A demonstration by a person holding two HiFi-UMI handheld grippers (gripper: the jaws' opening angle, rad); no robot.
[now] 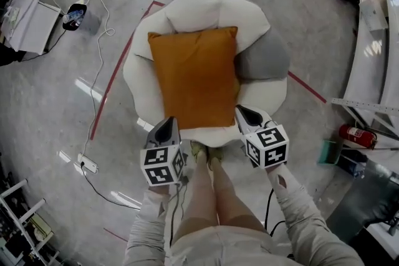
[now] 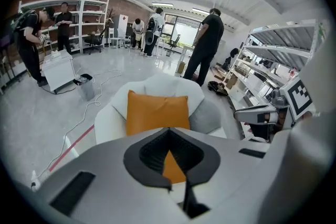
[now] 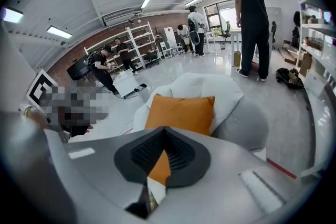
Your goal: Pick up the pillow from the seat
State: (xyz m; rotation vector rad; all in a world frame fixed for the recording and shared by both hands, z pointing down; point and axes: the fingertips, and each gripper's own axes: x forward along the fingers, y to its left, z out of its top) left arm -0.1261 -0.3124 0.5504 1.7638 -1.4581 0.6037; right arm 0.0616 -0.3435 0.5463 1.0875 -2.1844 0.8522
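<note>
Now, head view: orange pillow (image 1: 196, 76) lies flat on white seat (image 1: 142, 65); left gripper (image 1: 168, 121) and right gripper (image 1: 240, 111) hover by its two near corners | left gripper view: jaws clenched together, empty, pillow (image 2: 156, 113) straight ahead beyond the tips | right gripper view: jaws clenched together, empty, pillow (image 3: 181, 113) ahead beyond the tips

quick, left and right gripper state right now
Left gripper: closed, holding nothing.
Right gripper: closed, holding nothing.
The orange pillow is not gripped by either.
</note>
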